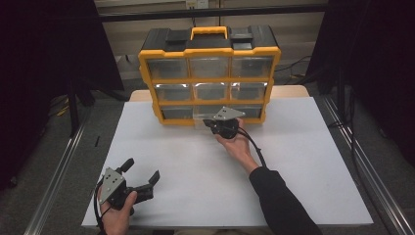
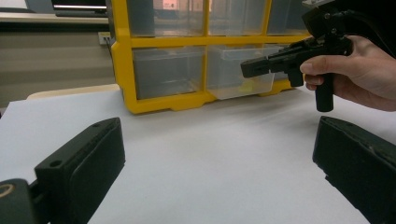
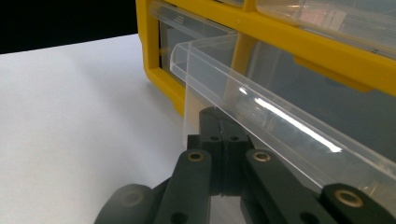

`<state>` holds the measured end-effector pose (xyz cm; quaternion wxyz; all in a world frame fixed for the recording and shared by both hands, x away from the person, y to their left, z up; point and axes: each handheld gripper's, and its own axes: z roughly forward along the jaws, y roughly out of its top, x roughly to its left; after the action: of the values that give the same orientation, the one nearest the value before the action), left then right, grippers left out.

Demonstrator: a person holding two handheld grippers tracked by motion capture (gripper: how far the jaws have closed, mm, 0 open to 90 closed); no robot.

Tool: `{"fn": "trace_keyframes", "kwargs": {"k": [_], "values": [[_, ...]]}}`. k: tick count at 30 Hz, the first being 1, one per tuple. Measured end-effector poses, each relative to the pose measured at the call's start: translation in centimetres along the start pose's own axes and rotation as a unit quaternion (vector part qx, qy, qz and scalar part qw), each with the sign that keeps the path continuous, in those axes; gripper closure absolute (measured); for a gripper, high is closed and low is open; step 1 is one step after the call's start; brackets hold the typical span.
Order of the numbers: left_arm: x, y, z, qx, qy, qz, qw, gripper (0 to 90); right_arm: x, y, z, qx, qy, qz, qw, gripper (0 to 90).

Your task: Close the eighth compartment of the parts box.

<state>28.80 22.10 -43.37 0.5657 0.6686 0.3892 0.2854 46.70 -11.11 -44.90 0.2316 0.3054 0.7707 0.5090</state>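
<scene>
step: pulling clear drawer (image 3: pixel 261 100) out of yellow organizer (image 1: pixel 209 78), bottom row middle, 12 o'clock on table (image 1: pixel 293 161); pull straight, level | left gripper (image 1: pixel 142 175): 7 o'clock, jaws wide apart, holding nothing | right gripper (image 1: pixel 215 123): jaws clenched on drawer front lip, drawer partly out

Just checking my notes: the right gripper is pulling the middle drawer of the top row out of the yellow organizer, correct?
Not quite. The right gripper is shut on the middle drawer of the bottom row, not the top row, of the yellow organizer. The high view shows it; the left gripper view shows that drawer drawn partway out.
</scene>
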Motion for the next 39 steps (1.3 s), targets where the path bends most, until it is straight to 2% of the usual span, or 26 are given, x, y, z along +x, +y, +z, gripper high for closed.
{"fn": "trace_keyframes", "kwargs": {"k": [5,39], "values": [[0.0,0.0,0.0,0.000,0.000,0.001,1.0000,2.5,-0.1,0.0,0.1,-0.001,-0.010,0.001,1.0000,90.0],[0.1,0.0,0.0,-0.001,0.002,0.000,1.0000,2.5,-1.3,0.2,1.0,-0.002,-0.031,0.004,0.9995,90.0]]}}
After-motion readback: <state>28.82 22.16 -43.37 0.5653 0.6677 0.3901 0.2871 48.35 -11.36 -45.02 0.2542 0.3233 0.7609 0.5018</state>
